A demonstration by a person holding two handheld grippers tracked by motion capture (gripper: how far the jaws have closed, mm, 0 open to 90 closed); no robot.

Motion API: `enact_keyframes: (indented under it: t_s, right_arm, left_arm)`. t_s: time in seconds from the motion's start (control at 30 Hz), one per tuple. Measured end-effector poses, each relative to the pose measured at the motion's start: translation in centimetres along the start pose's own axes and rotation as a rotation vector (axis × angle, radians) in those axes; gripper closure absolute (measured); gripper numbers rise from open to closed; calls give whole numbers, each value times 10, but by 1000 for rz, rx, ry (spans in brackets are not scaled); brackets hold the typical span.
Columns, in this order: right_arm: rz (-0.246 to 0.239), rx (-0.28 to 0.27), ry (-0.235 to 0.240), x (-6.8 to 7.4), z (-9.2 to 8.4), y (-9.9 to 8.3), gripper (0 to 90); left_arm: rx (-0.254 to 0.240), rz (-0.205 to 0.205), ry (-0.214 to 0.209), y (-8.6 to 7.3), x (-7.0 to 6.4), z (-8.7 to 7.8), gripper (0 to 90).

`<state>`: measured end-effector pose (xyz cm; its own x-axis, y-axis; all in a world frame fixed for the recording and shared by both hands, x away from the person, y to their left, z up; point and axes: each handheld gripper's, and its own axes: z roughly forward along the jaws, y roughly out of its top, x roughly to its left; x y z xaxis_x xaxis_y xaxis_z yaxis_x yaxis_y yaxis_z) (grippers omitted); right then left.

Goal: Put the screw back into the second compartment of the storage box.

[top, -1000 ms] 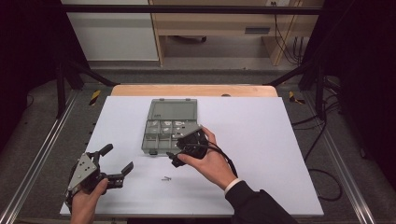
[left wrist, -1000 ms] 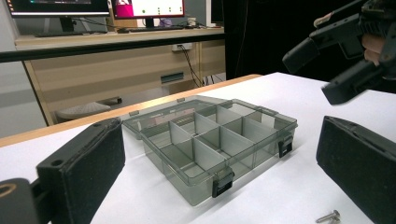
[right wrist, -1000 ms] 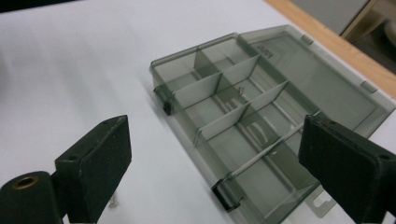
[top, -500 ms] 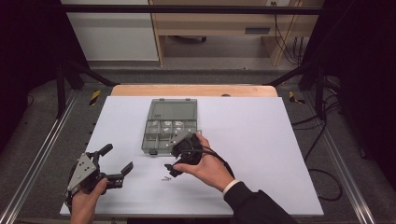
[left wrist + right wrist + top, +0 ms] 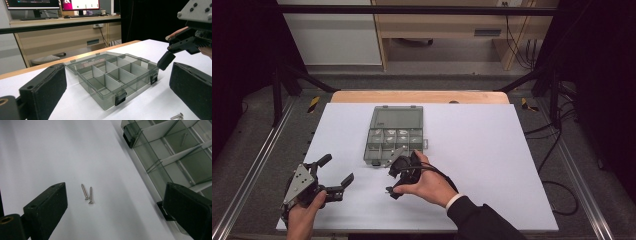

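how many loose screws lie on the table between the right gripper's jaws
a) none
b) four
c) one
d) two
d: in the right gripper view two screws lie side by side on the white table, between the open jaws of the right gripper and just beside the box.

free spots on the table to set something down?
Bare: the table right of the organizer box, and the strip left of it. Crowded: just before the box, where the right hand-held gripper is over two screws.
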<state>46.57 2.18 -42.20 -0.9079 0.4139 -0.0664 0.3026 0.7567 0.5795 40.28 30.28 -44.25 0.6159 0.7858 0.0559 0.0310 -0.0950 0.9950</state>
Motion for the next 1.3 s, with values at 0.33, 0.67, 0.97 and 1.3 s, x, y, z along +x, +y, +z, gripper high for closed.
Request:
enact_keyframes:
  t_s: [0.33, 0.67, 0.97, 1.3]
  right_arm:
    - [13, 41, 15, 2, 10, 1, 65]
    - [13, 58, 13, 7, 18, 2, 131]
    - [25, 54, 17, 7, 23, 0, 315]
    - [12, 66, 41, 10, 25, -3, 621]
  left_arm:
    - [0, 1, 1, 0, 0, 0, 10]
    - [2, 2, 1, 0, 0, 0, 10]
    - [8, 10, -3, 0, -1, 0, 10]
    - [9, 10, -3, 0, -1, 1, 10]
